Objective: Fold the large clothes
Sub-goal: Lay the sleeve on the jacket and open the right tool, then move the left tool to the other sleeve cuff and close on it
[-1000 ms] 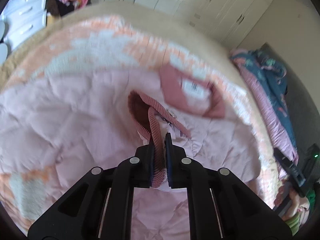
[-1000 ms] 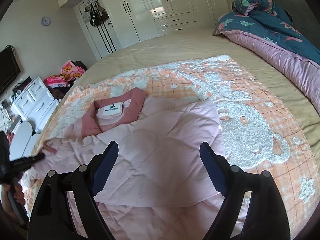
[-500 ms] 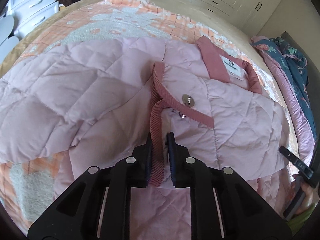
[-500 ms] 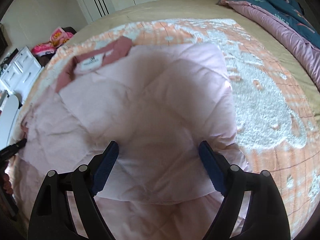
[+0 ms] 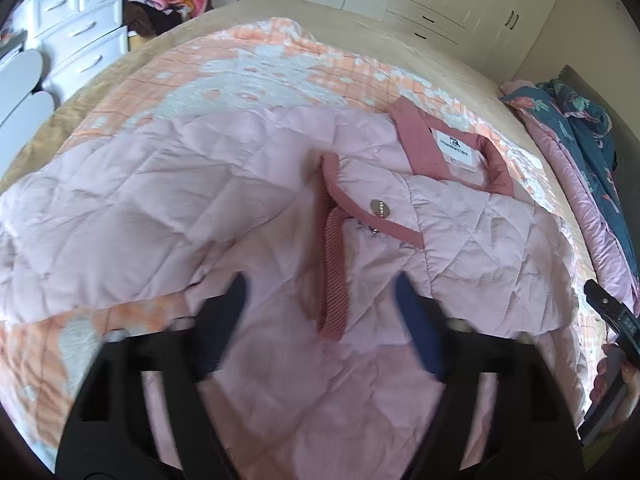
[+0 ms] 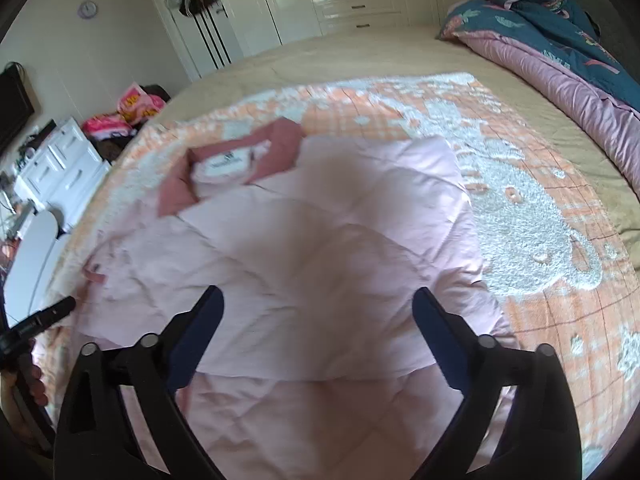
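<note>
Nearest in the left wrist view, the left tongs (image 5: 320, 304) are seen opening, the ribbed cuff (image 5: 332, 276) lying loose between the jaws, touched by neither pad. In the right wrist view the right tongs (image 6: 318, 312) are likewise opening, with nothing held and only quilted cloth beneath them. The pink quilted jacket (image 5: 200, 200) is spread on the orange patterned blanket (image 6: 540, 264) on the bed (image 6: 360, 56), its sleeve laid across the body and its collar (image 5: 420, 140) farthest away. The sleeve fold is judged just released. A fresh grasp at the near hem would be called for next, so that the body can be carried up toward the collar.
</note>
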`<state>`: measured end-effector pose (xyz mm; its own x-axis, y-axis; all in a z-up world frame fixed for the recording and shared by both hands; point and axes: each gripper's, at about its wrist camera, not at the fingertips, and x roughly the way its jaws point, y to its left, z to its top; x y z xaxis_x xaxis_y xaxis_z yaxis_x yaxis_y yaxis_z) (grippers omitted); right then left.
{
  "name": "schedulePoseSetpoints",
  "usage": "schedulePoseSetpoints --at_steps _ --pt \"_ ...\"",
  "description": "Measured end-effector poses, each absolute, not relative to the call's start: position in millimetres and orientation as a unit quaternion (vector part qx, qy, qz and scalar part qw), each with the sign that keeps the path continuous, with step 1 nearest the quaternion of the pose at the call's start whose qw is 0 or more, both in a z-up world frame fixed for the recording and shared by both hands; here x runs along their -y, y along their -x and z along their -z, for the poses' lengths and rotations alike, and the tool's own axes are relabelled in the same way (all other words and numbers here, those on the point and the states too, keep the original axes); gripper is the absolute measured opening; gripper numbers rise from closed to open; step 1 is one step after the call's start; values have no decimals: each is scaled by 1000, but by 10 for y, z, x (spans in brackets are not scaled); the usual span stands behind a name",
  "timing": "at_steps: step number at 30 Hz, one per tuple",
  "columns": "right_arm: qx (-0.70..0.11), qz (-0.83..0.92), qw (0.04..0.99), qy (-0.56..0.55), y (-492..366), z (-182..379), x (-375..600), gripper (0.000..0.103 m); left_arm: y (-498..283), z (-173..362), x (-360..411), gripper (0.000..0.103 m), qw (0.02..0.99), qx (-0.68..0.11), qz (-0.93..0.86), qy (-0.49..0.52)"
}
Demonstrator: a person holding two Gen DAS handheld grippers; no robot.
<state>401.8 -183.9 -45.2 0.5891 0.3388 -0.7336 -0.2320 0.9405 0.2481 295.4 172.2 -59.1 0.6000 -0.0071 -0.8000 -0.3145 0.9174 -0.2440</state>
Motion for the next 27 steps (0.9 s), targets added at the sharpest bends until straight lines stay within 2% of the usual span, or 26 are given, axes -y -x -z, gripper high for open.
schedulePoseSetpoints --at_steps 1,2,3,13,27 --pt "-421 -164 890 -65 -3988 422 1816 97 -2932 574 -1747 82 875 -436 -87 193" --pt "-419 -165 890 -66 -3960 397 1792 98 -2889 555 -1778 91 874 -433 -90 202" --pt "-417 -166 891 -66 -3932 375 1768 98 -2860 540 -1798 94 874 -432 -95 203" --pt "-407 -205 889 -53 -3639 194 1313 98 -2482 451 -2171 94 869 -408 -170 222" --pt "-391 -292 873 -3 -3338 -24 183 98 -1980 367 -2851 94 855 -366 -267 255"
